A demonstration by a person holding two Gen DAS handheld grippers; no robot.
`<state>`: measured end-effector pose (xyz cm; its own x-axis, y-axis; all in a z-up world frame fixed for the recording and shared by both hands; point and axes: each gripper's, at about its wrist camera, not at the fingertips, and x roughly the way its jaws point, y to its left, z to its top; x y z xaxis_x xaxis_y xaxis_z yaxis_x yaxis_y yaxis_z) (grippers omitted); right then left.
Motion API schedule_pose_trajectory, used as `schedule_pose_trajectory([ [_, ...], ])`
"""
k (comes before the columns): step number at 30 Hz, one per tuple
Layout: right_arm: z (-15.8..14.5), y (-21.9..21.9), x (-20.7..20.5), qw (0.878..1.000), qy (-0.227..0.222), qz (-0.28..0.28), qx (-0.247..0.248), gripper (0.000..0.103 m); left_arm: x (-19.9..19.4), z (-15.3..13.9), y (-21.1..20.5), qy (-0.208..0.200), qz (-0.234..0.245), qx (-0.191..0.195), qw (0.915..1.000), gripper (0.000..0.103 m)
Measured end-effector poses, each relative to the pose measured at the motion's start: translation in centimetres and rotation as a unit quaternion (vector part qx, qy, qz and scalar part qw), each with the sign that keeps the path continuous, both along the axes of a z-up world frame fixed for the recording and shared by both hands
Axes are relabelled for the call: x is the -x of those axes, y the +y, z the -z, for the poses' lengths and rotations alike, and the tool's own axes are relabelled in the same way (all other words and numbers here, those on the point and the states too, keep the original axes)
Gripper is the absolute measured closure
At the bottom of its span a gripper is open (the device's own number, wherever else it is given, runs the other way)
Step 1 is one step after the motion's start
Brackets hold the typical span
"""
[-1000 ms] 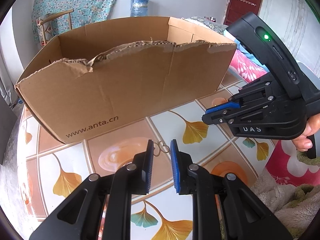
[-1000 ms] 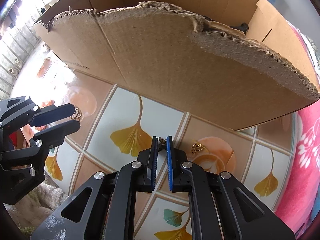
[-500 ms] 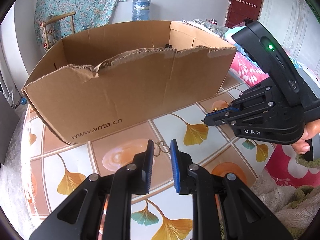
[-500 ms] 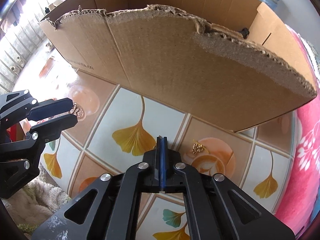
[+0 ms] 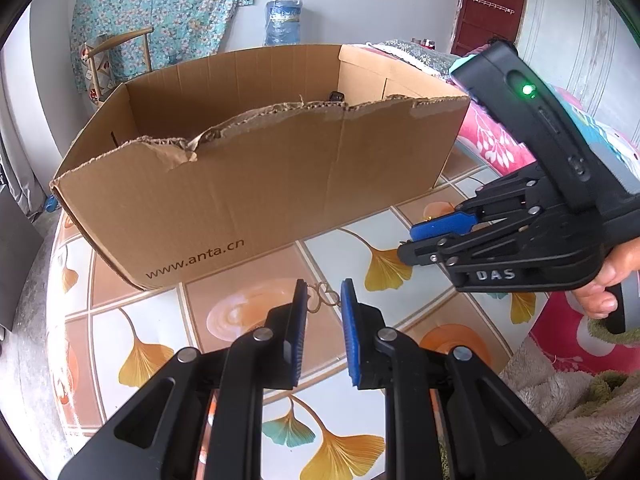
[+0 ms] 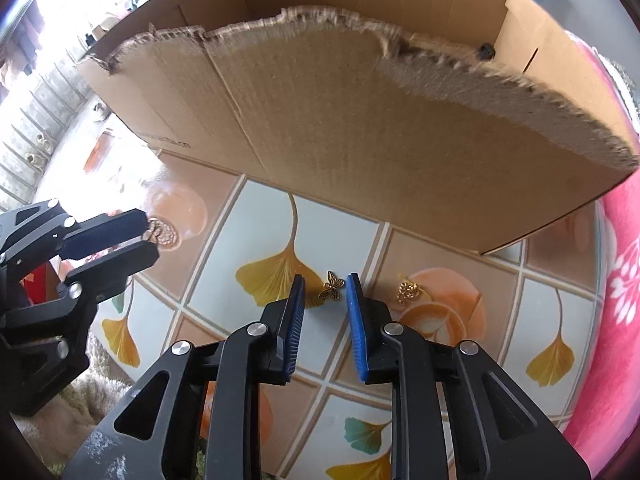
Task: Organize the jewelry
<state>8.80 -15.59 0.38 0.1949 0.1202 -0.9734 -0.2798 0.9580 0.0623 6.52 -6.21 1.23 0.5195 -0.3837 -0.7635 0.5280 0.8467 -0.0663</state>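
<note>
A gold ring-shaped pendant (image 5: 323,296) lies on the tiled table between the tips of my left gripper (image 5: 324,300), which is open; it also shows in the right wrist view (image 6: 162,234). A gold butterfly charm (image 6: 331,285) lies on the table just ahead of my right gripper (image 6: 325,286), which is open around it. A gold cluster charm (image 6: 408,292) lies a little to its right. The open cardboard box (image 5: 256,184) with a torn front wall stands behind both; a small dark item (image 6: 486,51) sits in its far corner. My right gripper also shows in the left wrist view (image 5: 416,240).
The table (image 5: 400,248) has a ginkgo-leaf tile pattern. A pink floral blanket (image 6: 624,240) lies at the right, fluffy beige fabric (image 5: 560,392) at the near edge. A chair (image 5: 120,56) and a water bottle (image 5: 282,20) stand in the background.
My right gripper shut half a second ago and has since opened; the butterfly charm lies on the table between its fingertips. Both cameras have risen slightly. The left gripper stays open.
</note>
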Motion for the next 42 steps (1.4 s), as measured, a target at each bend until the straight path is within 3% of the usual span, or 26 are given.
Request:
schedule_pose_trajectory([
  [5,-0.2,0.8,0.3,1.000,-0.004,-0.004,0.014,0.085,-0.1,0.0,0.3,0.001,-0.003,0.004,1.0000,0.087],
  [7,-0.3,0.9,0.4,1.000,-0.005,-0.004,0.013,0.095,-0.1,0.0,0.4,0.002,-0.003,0.006,1.0000,0.087],
  [10,-0.4,0.8,0.5,1.000,-0.006,-0.003,0.010,0.097,0.0,0.0,0.4,0.002,-0.004,0.007,1.0000,0.087],
  [23,-1.3,-3.4,0.5,0.997,-0.002,0.033,-0.062,0.099,-0.2,-0.1,0.6,0.001,-0.010,0.002,0.9999,0.087],
  [33,-1.1,-7.6,0.6,0.986,0.016,0.087,-0.145,0.103,-0.2,-0.2,0.3,-0.001,-0.012,-0.007,0.9999,0.087],
  [38,-2.1,-9.7,1.1,0.984,0.003,0.097,-0.149,0.103,0.0,-0.3,0.1,-0.002,-0.011,-0.011,0.9999,0.087],
  [42,-3.2,-9.3,1.8,0.988,-0.007,0.074,-0.132,0.099,0.1,-0.2,-0.1,-0.002,-0.012,-0.012,0.9999,0.087],
])
